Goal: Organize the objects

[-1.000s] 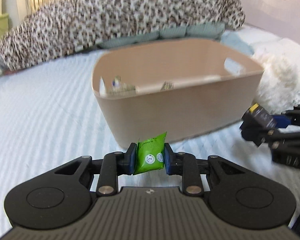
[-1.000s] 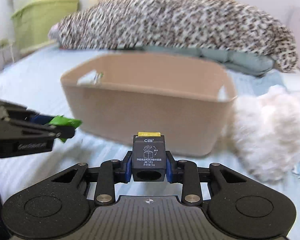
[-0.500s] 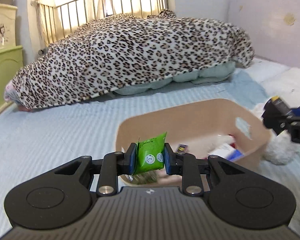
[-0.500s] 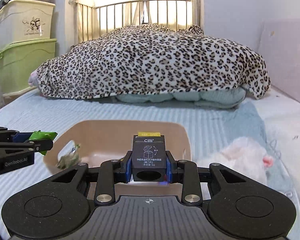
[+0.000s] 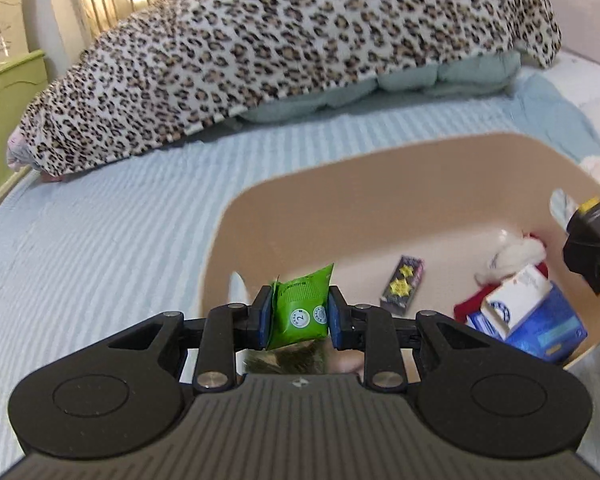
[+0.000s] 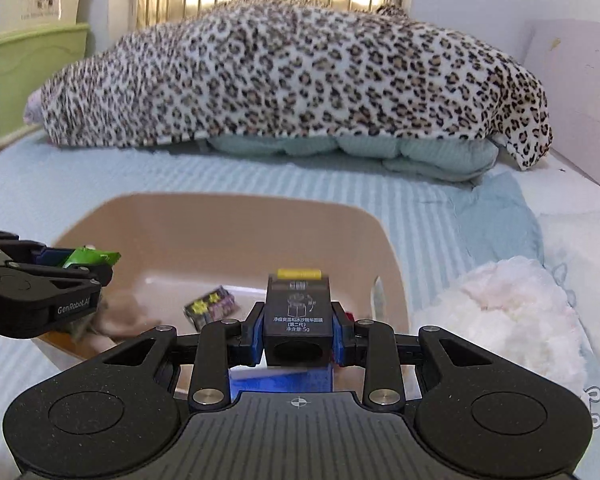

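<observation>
My left gripper [image 5: 298, 316] is shut on a green packet [image 5: 302, 308] and holds it above the near left part of the tan bin [image 5: 380, 168]. My right gripper [image 6: 298, 334] is shut on a small black box [image 6: 298, 312] with a yellow top and holds it above the bin's [image 6: 236, 208] near right side. Each gripper shows in the other's view: the right one [image 5: 592, 240] at the far right, the left one [image 6: 80, 262] at the left. Inside the bin lie a dark starred packet [image 5: 404, 284], a white box [image 5: 516, 300], a blue pack [image 5: 544, 328] and a white-and-red soft item [image 5: 516, 252].
The bin sits on a light blue striped bedspread [image 5: 100, 240]. A leopard-print blanket [image 5: 280, 40] lies across the back of the bed. A white fluffy toy [image 6: 508, 316] lies right of the bin. Green storage boxes [image 6: 24, 64] stand at the far left.
Both grippers have risen from beside the bin's front wall to above its opening, still holding their items. The bin's contents have come into view.
</observation>
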The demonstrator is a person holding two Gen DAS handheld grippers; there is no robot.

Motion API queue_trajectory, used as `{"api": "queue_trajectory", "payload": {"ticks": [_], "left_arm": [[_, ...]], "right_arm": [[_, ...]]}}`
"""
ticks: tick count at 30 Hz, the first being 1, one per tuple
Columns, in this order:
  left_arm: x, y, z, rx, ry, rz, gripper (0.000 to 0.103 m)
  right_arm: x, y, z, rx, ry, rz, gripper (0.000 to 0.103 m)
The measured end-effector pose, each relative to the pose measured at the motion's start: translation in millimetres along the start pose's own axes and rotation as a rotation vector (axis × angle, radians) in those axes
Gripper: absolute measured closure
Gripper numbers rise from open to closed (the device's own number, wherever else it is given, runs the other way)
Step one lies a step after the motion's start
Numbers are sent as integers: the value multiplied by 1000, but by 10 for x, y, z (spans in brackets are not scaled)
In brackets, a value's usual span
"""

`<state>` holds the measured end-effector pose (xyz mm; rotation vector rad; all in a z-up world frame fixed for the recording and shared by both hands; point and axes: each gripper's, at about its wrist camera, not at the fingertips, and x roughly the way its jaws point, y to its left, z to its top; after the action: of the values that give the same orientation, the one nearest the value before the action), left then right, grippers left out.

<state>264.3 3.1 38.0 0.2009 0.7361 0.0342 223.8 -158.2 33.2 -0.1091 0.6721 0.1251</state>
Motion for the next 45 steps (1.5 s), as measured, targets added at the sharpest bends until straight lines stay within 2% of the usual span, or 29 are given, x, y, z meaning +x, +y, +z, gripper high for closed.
{"api": "queue_trajectory", "payload": {"ticks": [2, 3, 4, 5, 7, 8, 9, 12, 13, 15, 17, 34, 45], "left_arm": [[53, -27, -44, 4, 25, -19, 72], [58, -34, -60, 5, 32, -29, 71], [54, -45, -73, 3, 37, -37, 69], [32, -48, -82, 0, 39, -49, 68], [-28, -64, -79, 4, 34, -65, 51], [-72, -75, -75, 4, 24, -61, 31], [-133, -76, -68, 0, 3, -54, 20], [-325, -61, -59, -18, -43, -43, 9], [-381, -52, -59, -25, -46, -39, 8], [-496, -23, -66, -39, -53, -39, 8], [-615, 12, -93, -54, -57, -48, 8], [-1585, 242, -449, -113, -91, -93, 8], [-2124, 219, -809, -131, -132, -111, 8]], "right_arm": [[65, 21, -24, -2, 25, 3, 74], [88, 27, -35, -1, 35, 6, 71], [108, 33, -44, 0, 44, 9, 63], [111, 39, -52, -3, 46, 10, 63], [64, 55, -64, -21, 26, 10, 54], [28, 67, -64, -35, 14, 5, 45], [-21, 76, -59, -46, 0, 0, 35], [-197, 64, -37, -52, -35, -9, 24], [-256, 52, -26, -46, -43, -8, 22], [-393, 7, -11, -18, -57, 4, 5], [-537, -31, -14, 15, -75, 15, 2], [-1523, -2, -244, 82, -91, 23, 0], [-1889, 25, -684, 130, -51, 72, 0]]}}
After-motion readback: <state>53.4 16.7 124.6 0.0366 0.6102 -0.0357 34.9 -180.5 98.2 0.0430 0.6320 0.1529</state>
